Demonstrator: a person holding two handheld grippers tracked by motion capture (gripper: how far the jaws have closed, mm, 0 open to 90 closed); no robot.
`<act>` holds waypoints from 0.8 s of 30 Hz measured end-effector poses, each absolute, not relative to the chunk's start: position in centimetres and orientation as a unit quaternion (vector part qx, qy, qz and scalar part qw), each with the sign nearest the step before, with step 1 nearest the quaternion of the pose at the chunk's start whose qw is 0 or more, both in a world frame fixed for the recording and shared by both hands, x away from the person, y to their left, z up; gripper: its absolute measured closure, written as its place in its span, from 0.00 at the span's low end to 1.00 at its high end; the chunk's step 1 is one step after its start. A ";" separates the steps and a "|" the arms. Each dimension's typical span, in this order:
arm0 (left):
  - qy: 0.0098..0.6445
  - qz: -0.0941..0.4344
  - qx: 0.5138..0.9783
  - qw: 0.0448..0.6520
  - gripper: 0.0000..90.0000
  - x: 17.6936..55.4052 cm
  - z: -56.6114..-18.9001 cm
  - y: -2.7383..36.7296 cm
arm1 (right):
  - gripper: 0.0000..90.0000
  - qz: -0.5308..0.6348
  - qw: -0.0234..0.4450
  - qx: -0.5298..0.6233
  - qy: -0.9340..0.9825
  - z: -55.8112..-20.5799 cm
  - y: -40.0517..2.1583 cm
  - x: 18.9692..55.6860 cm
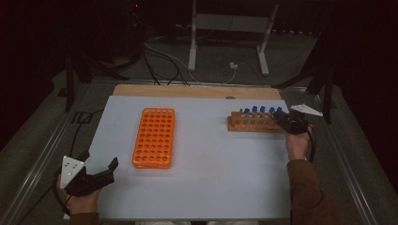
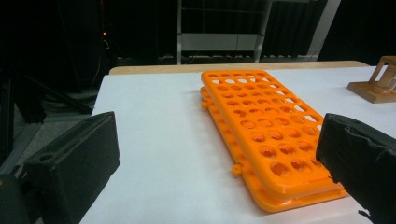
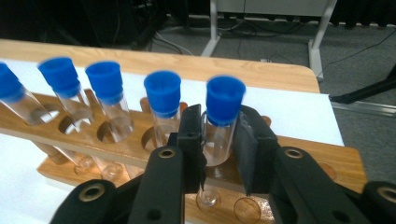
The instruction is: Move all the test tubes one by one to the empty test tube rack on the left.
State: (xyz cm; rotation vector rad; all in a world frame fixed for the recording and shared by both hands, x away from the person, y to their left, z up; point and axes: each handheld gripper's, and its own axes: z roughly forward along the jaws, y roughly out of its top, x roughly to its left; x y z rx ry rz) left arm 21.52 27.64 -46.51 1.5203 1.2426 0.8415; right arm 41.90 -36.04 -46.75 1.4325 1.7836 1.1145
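While my right gripper [image 3: 219, 154] sits clamped on the end test tube [image 3: 219, 135] just beneath its blue cap [image 3: 225, 100], I judge the risks to lie in the lift out of the wooden rack [image 3: 322, 158]; the pads [image 3: 194, 135] grip the clear glass high up, so any tilt of my hand could jam the tube against the rim of its hole, or drag the whole rack along the white table top [image 1: 211, 159]; glass is smooth, and a loose squeeze might let it slip back down. The neighbouring capped tube [image 3: 163, 112] stands just beside the left pad, close enough to be knocked if I swing sideways. The held tube rests between the two black pads, upright, its lower part down in the rack's last hole at the rack's near end. My left gripper [image 1: 101, 176] stays out of this, its jaws spread wide with nothing between them, low at the table's near left corner; beyond it lies the orange rack [image 1: 154, 137], its holes vacant, well apart from the wooden one. Farther off, the table's wooden edge [image 1: 187, 90] meets the dark floor.
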 end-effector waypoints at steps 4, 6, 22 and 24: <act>0.511 0.345 0.623 0.482 0.01 21.5 -46.6 27.7 | 0.84 0.414 0.302 0.531 0.674 -46.8 -35.5 42.0; 0.511 0.344 0.623 0.482 0.01 21.5 -46.6 27.7 | 0.84 0.411 0.307 0.531 0.675 -46.8 -35.4 42.0; 0.511 0.343 0.624 0.482 0.01 21.5 -46.6 27.6 | 0.85 0.413 0.310 0.531 0.672 -46.9 -35.2 42.1; 0.511 0.343 0.624 0.482 0.01 21.6 -46.7 27.6 | 0.85 0.411 0.312 0.531 0.672 -46.9 -35.2 42.1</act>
